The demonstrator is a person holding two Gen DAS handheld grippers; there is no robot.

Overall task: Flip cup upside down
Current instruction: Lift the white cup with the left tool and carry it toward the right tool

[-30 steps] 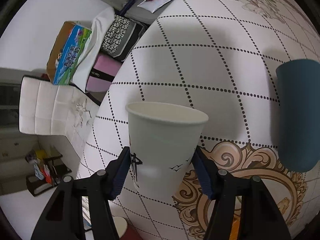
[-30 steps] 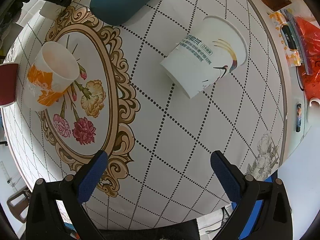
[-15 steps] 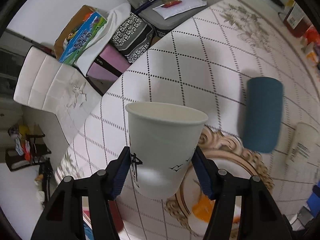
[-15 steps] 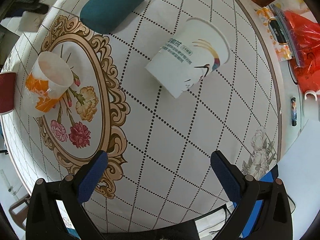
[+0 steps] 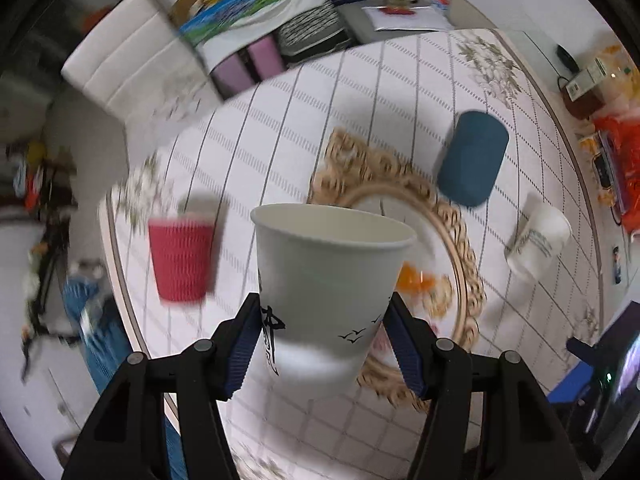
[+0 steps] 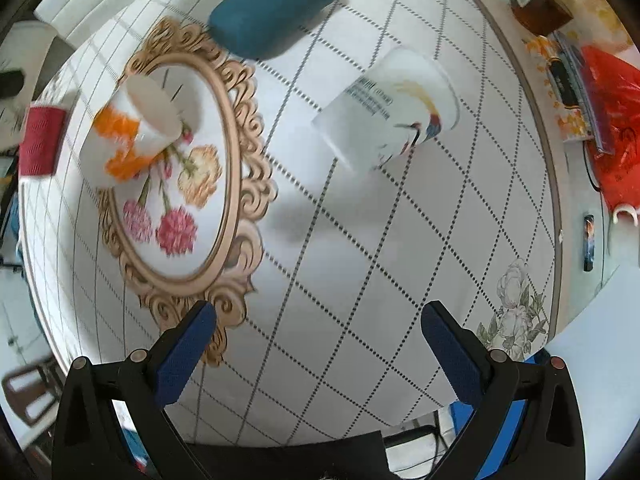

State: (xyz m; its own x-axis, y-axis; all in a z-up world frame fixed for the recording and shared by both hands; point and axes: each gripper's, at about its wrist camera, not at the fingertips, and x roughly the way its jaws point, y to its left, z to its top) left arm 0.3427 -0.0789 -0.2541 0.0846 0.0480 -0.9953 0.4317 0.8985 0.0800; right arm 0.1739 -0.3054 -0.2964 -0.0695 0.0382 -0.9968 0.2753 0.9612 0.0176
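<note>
My left gripper is shut on a white paper cup with black birds printed on it, held above the table with its open mouth facing away from the camera. My right gripper is open and empty above the tablecloth. A white cup with a crane print stands upside down ahead of it; it also shows in the left wrist view. A white and orange cup sits on the flower medallion.
A red ribbed cup stands near the table's left edge, also in the right wrist view. A teal case lies on the cloth, also in the right wrist view. A white chair and clutter lie beyond the table.
My left gripper has lifted and swung with the white cup, so more of the table shows, including the red cup. The right gripper's view has shifted slightly; it stays open.
</note>
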